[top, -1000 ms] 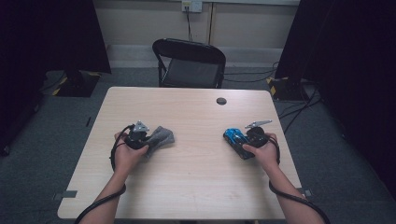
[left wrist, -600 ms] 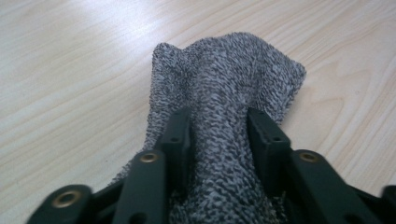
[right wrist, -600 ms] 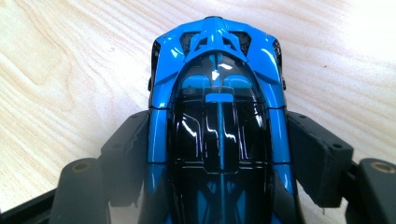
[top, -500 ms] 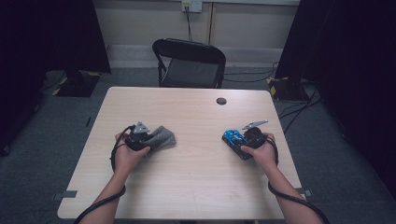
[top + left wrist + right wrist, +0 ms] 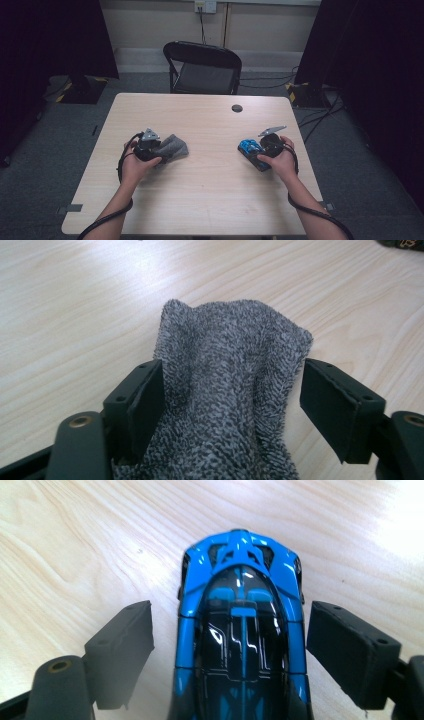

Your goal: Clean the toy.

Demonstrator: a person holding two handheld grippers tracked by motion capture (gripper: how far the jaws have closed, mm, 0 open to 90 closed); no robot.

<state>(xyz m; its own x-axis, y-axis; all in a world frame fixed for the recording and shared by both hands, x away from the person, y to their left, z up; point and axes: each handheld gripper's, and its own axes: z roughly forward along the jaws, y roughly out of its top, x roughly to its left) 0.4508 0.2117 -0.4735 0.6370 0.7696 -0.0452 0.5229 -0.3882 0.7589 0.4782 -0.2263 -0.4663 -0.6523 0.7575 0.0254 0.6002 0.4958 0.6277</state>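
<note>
Nearest to us, our forearms came in from the near edge of the bench [image 5: 210, 200], one hand on each tool. Our left tool [image 5: 148, 145] lay over the near end of a grey terry cloth [image 5: 172, 147], left of the bench's middle. In the left gripper view the cloth [image 5: 235, 390] ran up between the two black jaws. The left jaw touched its edge, while the right jaw stood just off it with a sliver of wood showing. These jaws had just been opening, so we judged the cloth released and lying on the wood under its own weight, with nothing pinching it.

Our right tool [image 5: 265, 147] sat on the right side, well apart from the cloth. It pointed at a blue toy sports car [image 5: 250, 148] resting on the bench. In the right gripper view the car [image 5: 242, 630] stood lengthwise between the jaws with bare wood on both sides. Those jaws had also just been widening, and neither pad pressed on the body. We took it that the car was straddled that way so a squeeze would fall on its flat flanks.

Farther off, a small dark round grommet [image 5: 237, 108] sat near the far edge. Beyond the bench stood a black folding chair [image 5: 202, 67].
</note>
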